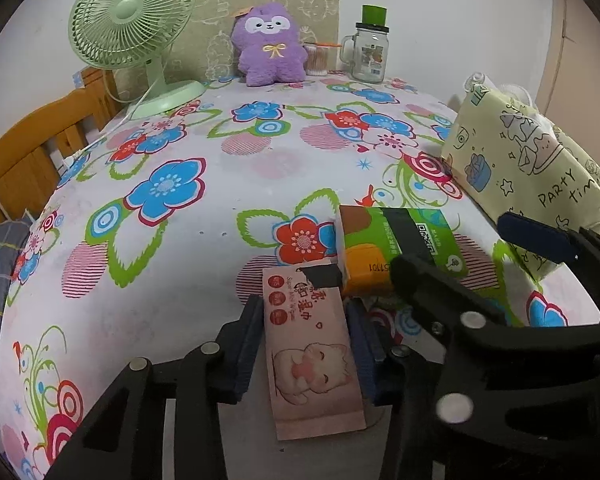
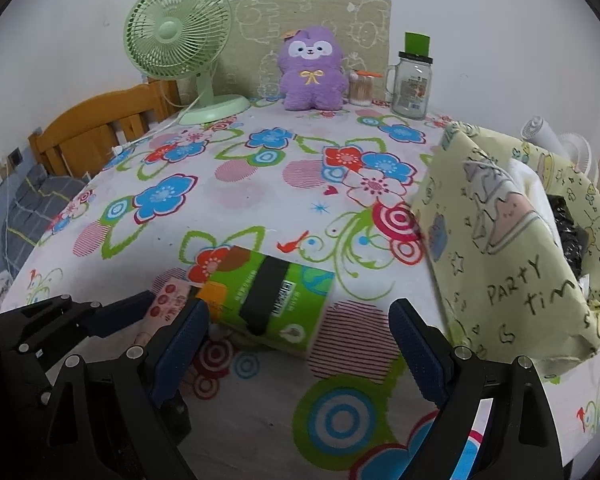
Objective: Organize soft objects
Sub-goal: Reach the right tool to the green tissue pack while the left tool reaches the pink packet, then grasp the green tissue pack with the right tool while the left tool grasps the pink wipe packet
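1. Two packs lie near the front edge of the tabletop [image 1: 204, 240]: a pink wet-wipe pack [image 1: 308, 352] and, touching its far end, a green tissue pack [image 1: 396, 240] with a dark band across it.
2. Straddling the pink pack lengthwise, the left gripper [image 1: 306, 344] has a blue pad against each long side, so it looks clamped on the pack, probably to lift it by its narrow width, where a soft pack gives least.
3. Just beside it, the right gripper [image 2: 300, 344] stands wide and holds nothing; one finger is close by the green pack's near end, the other out over bare cloth. I judge it is lined up to take that pack next.
4. A yellow cartoon-print bag [image 2: 512, 240] sags open at the right edge of the tabletop, with white and black things inside; it looks like the place for the soft goods.
5. Between the packs and the bag's mouth nothing stands, but the bag's slack front wall leans inward and could catch a pack on its way in.
6. Along the far edge stand a green fan [image 1: 132, 28] at the left corner, a purple plush toy [image 1: 270, 46], a cotton-swab tub [image 1: 316, 60] and a glass jar mug [image 1: 370, 50], all well apart from the grippers.
7. Beyond the left edge, a wooden bed frame [image 1: 32, 152] shows.
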Demonstrator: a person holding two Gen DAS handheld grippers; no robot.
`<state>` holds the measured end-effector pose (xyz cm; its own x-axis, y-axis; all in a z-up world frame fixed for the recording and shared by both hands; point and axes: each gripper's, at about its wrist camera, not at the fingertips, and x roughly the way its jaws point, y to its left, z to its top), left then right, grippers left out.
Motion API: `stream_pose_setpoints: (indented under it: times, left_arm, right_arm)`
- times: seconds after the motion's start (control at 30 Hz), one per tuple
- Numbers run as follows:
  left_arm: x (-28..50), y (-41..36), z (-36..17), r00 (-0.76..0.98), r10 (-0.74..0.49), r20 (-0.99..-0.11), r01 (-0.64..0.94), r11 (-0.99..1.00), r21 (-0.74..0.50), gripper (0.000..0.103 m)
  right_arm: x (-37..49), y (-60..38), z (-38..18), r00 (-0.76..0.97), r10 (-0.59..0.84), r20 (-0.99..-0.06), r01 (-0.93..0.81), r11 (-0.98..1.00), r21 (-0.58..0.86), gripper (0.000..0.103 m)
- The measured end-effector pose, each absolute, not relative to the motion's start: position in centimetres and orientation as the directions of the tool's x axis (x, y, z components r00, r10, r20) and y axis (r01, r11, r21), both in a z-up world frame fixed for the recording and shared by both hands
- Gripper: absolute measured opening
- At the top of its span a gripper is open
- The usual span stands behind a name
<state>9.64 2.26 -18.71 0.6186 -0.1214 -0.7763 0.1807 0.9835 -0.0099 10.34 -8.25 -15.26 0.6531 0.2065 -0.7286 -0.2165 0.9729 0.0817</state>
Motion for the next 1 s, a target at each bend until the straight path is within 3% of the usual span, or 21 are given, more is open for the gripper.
stream_pose_setpoints:
  times: [0.53,0.63,1.0]
  left_arm:
    - [11.3,3.4,-18.7,0.612,-0.126,-0.781,0.196,0.981,-0.004,0.043]
    - [11.5,3.5,-18.8,0.612,-0.132,-0.78,0.195,0.981,-0.012,0.043]
    - [10.9,3.1,-18.7,0.619,-0.115,-0.777,0.179,0.984,-0.003,0.04]
  right_arm:
    - [13.9,-6.3,-16.6,0.593,0.206,-0.779,-0.193,0.975,0.11,0.093]
    - [14.1,-6.4,-17.1,0.568,0.235,-0.789,-0.187,0.97,0.154,0.084]
    - [13.3,-7.1,-16.8,0.57,0.184,-0.801,-0.143,0.982,0.124,0.073]
